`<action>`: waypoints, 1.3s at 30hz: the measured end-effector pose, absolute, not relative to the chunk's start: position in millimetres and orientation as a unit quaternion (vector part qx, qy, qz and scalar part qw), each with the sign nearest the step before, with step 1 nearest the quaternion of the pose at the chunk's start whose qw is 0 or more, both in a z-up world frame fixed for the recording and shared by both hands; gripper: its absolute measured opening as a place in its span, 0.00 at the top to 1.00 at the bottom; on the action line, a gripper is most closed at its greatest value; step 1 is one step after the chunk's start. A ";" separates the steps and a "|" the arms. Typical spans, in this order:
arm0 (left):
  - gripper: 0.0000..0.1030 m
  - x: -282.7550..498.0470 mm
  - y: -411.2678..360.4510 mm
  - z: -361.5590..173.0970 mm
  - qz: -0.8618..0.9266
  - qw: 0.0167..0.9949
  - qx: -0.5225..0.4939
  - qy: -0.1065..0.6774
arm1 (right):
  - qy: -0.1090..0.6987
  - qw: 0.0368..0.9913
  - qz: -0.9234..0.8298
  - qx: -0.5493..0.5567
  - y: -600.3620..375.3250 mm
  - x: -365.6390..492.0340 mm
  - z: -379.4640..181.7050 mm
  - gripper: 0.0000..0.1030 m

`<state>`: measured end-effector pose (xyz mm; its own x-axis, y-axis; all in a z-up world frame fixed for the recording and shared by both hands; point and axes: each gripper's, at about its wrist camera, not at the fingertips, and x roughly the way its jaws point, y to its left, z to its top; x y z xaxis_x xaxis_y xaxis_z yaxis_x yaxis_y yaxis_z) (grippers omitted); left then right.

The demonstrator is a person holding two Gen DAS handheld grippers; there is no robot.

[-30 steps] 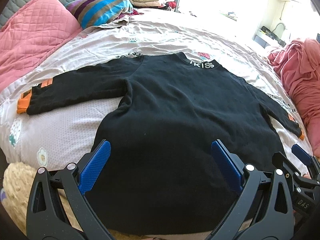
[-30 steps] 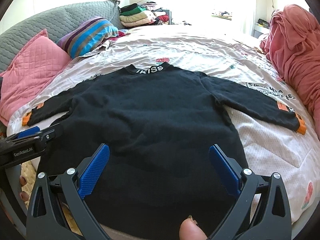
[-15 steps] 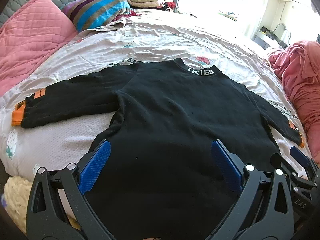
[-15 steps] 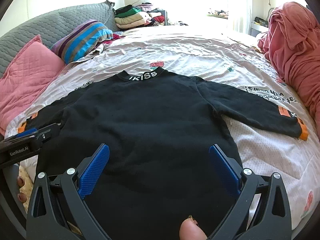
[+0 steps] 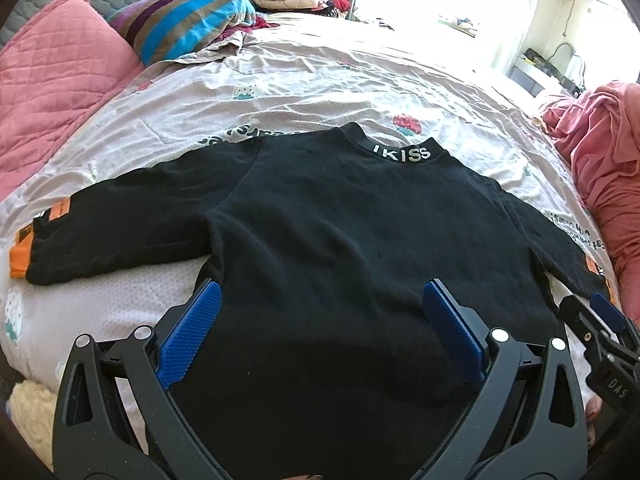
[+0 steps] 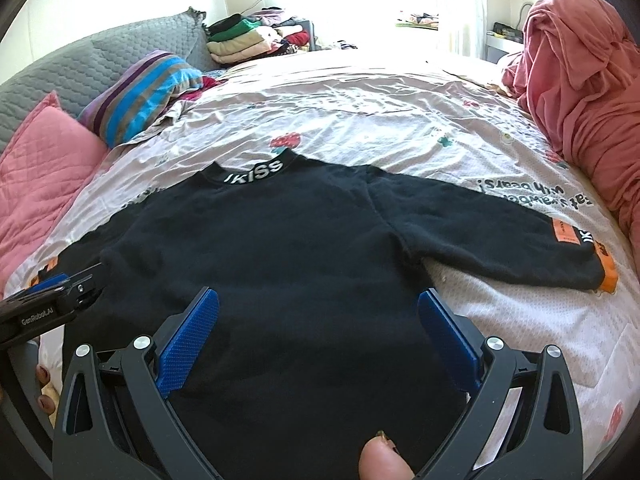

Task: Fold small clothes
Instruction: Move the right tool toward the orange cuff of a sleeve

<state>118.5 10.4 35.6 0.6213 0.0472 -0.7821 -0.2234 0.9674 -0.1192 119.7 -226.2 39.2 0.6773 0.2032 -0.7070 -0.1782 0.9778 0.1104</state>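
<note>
A black long-sleeved sweater (image 5: 352, 240) with a white "IKISS" collar and orange cuffs lies flat, front up, on the bed, both sleeves spread out; it also shows in the right wrist view (image 6: 280, 248). My left gripper (image 5: 320, 320) is open and empty, hovering over the lower left part of the body near the left armpit. My right gripper (image 6: 318, 318) is open and empty over the lower right part of the body, near the right armpit. Each gripper shows at the edge of the other's view.
The bed has a pale printed sheet (image 5: 320, 80). A pink quilted pillow (image 5: 60, 72) and a striped pillow (image 5: 188, 28) lie at the far left. A heap of pink-red fabric (image 6: 580, 80) lies at the right. Folded clothes (image 6: 248, 40) are stacked at the back.
Both grippers have moved forward over the sweater towards the collar; the sweater's hem has dropped out of sight below them. The sweater itself has not moved.
</note>
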 end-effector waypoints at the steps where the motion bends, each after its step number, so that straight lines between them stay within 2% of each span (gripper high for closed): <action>1: 0.08 121.5 10.2 35.1 0.076 0.894 -0.103 0.430 | 0.386 0.917 0.102 0.016 -227.8 122.0 39.5 0.04; 17: 0.08 166.8 -9.4 34.4 0.065 0.890 -0.089 0.442 | 0.375 0.926 0.024 0.040 -282.8 167.0 35.7 0.04; 39: 0.08 206.4 -55.0 1.7 0.028 0.877 -0.077 0.474 | 0.414 0.896 -0.110 0.117 -395.8 185.0 -9.0 0.04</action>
